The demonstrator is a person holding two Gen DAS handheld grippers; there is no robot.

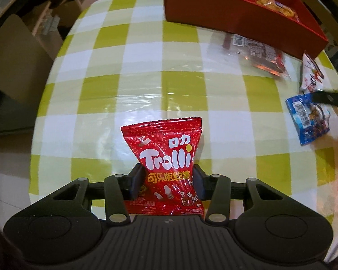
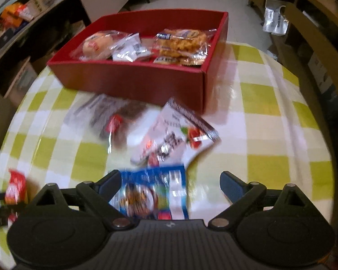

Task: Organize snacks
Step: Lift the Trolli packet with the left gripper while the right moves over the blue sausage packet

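Observation:
My left gripper (image 1: 167,181) is shut on a red Trolli candy bag (image 1: 166,155) and holds it above the green-checked table. The bag also shows at the left edge of the right wrist view (image 2: 15,185). My right gripper (image 2: 170,183) is open, its fingers either side of a blue snack packet (image 2: 152,191) lying on the table; the packet also shows in the left wrist view (image 1: 308,118). A red box (image 2: 133,78) holding several wrapped snacks stands at the far side; it also shows in the left wrist view (image 1: 236,15).
A white snack packet (image 2: 175,135) and a clear packet with dark contents (image 2: 106,114) lie between the blue packet and the box. Both show in the left wrist view, white (image 1: 311,74) and clear (image 1: 256,54). Shelves, boxes and a chair surround the table.

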